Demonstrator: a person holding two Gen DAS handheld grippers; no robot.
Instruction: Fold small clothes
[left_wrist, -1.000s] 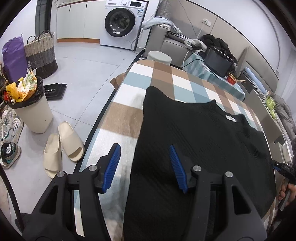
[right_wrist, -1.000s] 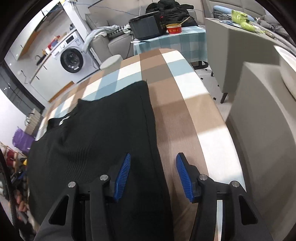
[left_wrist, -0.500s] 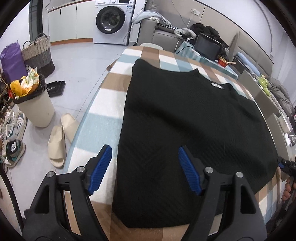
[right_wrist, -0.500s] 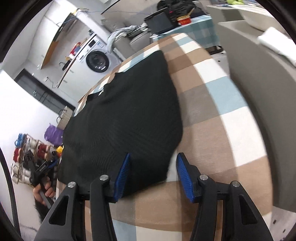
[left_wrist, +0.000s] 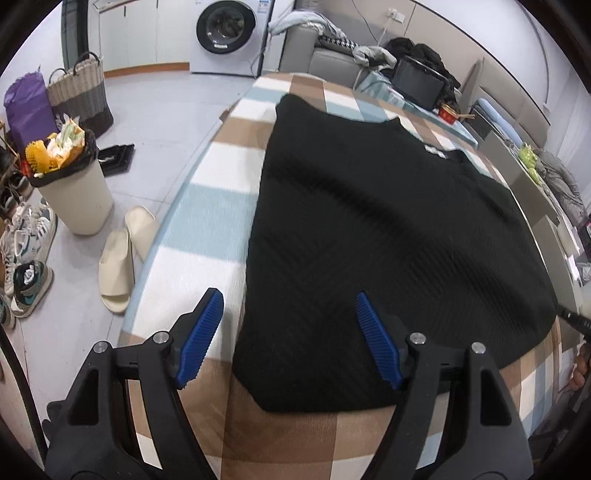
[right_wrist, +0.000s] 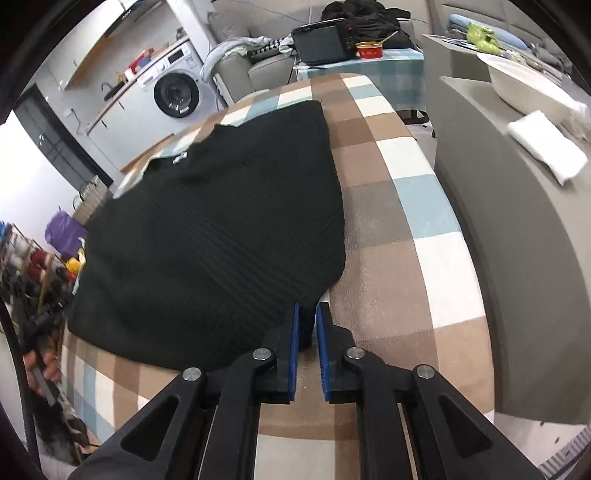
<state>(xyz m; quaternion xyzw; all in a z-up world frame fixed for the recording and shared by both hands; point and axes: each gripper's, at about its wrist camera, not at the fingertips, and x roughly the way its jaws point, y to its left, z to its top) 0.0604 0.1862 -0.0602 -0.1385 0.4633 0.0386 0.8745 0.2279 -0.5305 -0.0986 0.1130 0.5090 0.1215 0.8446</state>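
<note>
A black knit top (left_wrist: 388, 229) (right_wrist: 221, 221) lies flat on the checked tablecloth (left_wrist: 207, 206) (right_wrist: 406, 229), with its white neck label at the far end. My left gripper (left_wrist: 287, 297) is open and hovers over the top's near left corner, one pad above the cloth and the other above the tablecloth. My right gripper (right_wrist: 307, 308) has its jaws closing on the top's near right corner, and black fabric is bunched between the blue pads. Each view shows the other gripper, in a hand, at the frame's edge.
Left of the table, a full waste bin (left_wrist: 74, 184), beige slippers (left_wrist: 118, 266), sneakers and a woven basket (left_wrist: 79, 92) stand on the floor. A grey counter (right_wrist: 517, 229) with a white folded cloth (right_wrist: 546, 147) stands close on the right. A washing machine (left_wrist: 225, 33) and a sofa are behind.
Both grippers drew back along the top to its near corners. The left jaws widened. The right jaws went from wide apart to nearly together, with the corner fabric between them.
</note>
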